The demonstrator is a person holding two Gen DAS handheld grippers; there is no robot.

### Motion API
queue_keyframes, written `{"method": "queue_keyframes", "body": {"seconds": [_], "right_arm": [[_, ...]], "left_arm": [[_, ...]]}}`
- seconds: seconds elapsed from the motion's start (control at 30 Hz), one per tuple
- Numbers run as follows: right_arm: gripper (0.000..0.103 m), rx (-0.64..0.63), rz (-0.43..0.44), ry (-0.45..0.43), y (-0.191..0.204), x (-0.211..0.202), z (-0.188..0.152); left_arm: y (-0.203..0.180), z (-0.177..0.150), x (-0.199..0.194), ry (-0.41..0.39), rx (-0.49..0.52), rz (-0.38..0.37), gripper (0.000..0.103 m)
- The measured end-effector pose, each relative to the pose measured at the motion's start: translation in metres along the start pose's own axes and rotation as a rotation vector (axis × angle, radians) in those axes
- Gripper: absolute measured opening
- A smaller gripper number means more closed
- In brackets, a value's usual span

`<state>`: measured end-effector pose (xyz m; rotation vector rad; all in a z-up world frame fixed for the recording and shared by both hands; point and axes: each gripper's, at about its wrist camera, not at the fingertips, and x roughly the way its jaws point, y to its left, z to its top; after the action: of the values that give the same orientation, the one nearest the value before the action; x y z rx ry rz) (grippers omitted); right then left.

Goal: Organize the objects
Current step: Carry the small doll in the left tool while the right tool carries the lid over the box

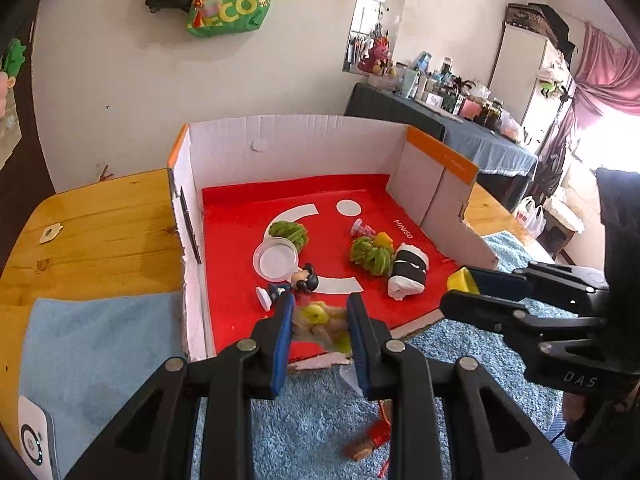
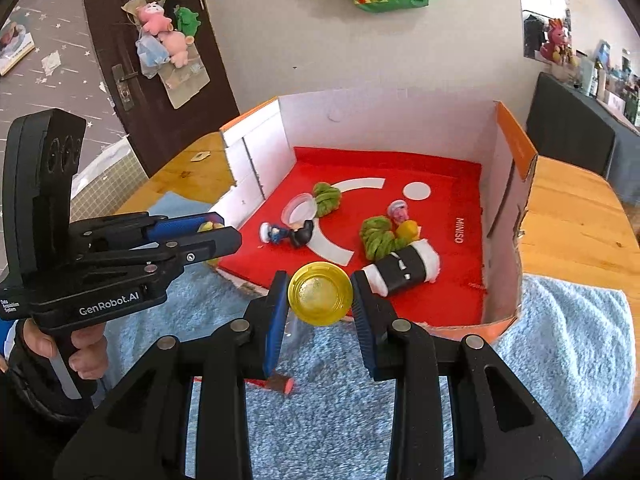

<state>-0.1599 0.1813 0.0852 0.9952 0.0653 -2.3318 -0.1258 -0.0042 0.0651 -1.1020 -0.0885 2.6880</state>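
Blue towel lies under both hands at the open front of the box [image 2: 516,184]; right gripper [image 2: 320,294] clamps a yellow cap [image 2: 320,294]; left gripper [image 1: 320,320] clamps a small toy [image 1: 318,320]; box floor just ahead.

green bunches [image 2: 328,199]: 2 | figurines [image 2: 288,234]: 2 | clear lid [image 2: 299,208]: 1 | box [image 2: 400,128]: 1

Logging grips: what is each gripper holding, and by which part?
Right gripper: round yellow translucent lid, pinched across its rim. Left gripper: blurred yellow-green and beige toy, clamped at its sides.
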Motion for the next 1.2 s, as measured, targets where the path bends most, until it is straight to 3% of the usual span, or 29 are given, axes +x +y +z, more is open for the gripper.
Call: {"method": "queue_keyframes", "body": {"seconds": [0.23,0.73,1.03,1.2], "right_arm": [[0.030,-0.024,-0.057,0.048,-0.013,0.008,0.009],[0.030,-0.148,-0.172,0.257,-0.034,0.043,0.017],[0.030,-0.218,-0.175,0.380,-0.032,0.060,0.023],[0.030,-0.175,-0.129,0.386,-0.037,0.066,0.023]], "left_arm": [[0.003,0.009,0.017,0.043,-0.013,-0.011,0.028],[0.012,0.003,0.052,0.157,0.000,0.024,0.028],[0.014,0.000,0.067,0.211,0.019,0.027,0.028],[0.016,0.004,0.073,0.217,0.017,0.029,0.028]]}}
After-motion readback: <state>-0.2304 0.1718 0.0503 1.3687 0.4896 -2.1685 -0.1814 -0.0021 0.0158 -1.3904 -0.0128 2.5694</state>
